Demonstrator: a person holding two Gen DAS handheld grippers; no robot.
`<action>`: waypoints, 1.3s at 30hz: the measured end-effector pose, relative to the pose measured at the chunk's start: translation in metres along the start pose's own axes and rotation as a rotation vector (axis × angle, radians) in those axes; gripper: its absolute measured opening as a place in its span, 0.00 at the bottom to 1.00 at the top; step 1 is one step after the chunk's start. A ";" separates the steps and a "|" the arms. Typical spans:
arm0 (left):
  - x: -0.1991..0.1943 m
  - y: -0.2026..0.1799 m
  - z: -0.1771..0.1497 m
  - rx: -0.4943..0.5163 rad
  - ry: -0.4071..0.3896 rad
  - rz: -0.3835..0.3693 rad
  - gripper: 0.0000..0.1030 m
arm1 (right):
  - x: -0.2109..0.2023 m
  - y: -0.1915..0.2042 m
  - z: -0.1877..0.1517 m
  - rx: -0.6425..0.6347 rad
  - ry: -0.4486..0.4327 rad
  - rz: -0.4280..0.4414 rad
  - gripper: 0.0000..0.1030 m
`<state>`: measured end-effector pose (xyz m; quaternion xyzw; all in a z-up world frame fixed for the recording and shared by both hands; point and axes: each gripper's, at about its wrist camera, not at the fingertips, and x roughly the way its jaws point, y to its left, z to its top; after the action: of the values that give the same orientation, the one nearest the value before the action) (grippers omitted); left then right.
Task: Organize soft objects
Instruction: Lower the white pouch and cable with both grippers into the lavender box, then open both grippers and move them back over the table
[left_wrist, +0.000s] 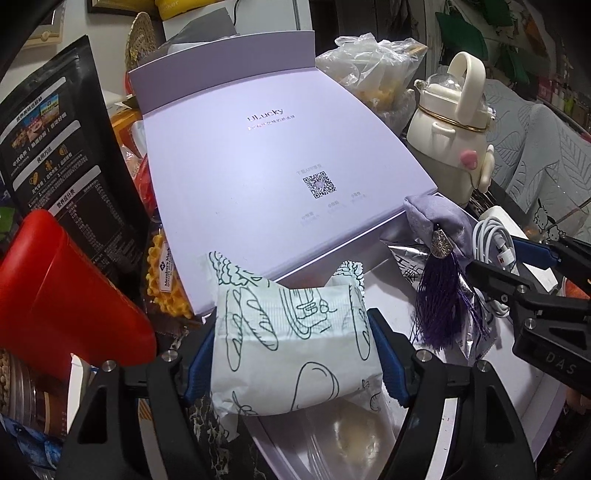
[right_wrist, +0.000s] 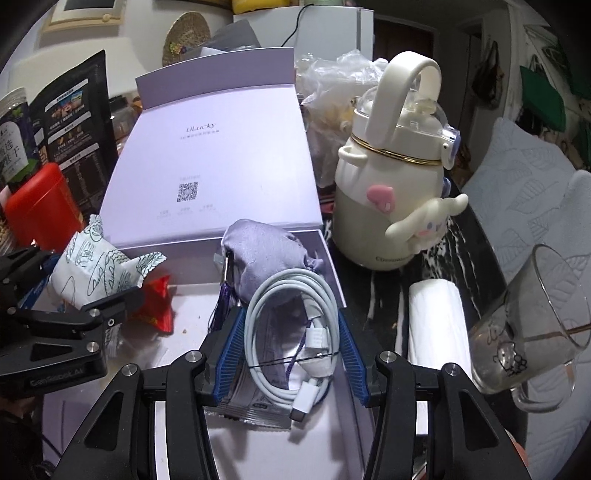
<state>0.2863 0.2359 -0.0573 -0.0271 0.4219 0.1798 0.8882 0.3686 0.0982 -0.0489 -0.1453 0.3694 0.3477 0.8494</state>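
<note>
My left gripper (left_wrist: 291, 321) is shut on a white snack packet (left_wrist: 291, 343) printed with bread drawings and holds it over the front of the lavender box tray (right_wrist: 328, 258). From the right wrist view the same packet (right_wrist: 92, 266) sits at the tray's left edge, in the left gripper (right_wrist: 70, 280). My right gripper (right_wrist: 290, 314) is shut on a coiled white cable (right_wrist: 295, 332), its blue pads against both sides of the coil. Under the coil lie a purple satin pouch (right_wrist: 266, 251) with a tassel (left_wrist: 439, 295) and a silver foil packet (right_wrist: 255, 402).
The box's open lid (left_wrist: 258, 166) lies flat behind the tray. A cream bottle (right_wrist: 388, 184), a white roll (right_wrist: 436, 325) and a glass mug (right_wrist: 528, 325) stand to the right. A red container (left_wrist: 55, 288), a black bag (left_wrist: 55, 147) and waffles (left_wrist: 162, 280) crowd the left. A red wrapper (right_wrist: 155, 306) lies in the tray.
</note>
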 end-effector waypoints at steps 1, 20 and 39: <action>0.000 0.000 0.000 -0.001 0.004 0.000 0.72 | 0.000 0.000 0.000 0.000 -0.001 0.000 0.48; -0.024 -0.006 0.006 0.002 -0.008 0.012 0.88 | -0.039 0.002 0.007 -0.032 -0.057 -0.067 0.70; -0.099 -0.011 0.020 0.025 -0.167 0.003 0.96 | -0.108 0.004 0.020 -0.020 -0.153 -0.105 0.70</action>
<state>0.2476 0.2000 0.0300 -0.0003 0.3486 0.1776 0.9203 0.3236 0.0592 0.0441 -0.1458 0.2916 0.3163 0.8909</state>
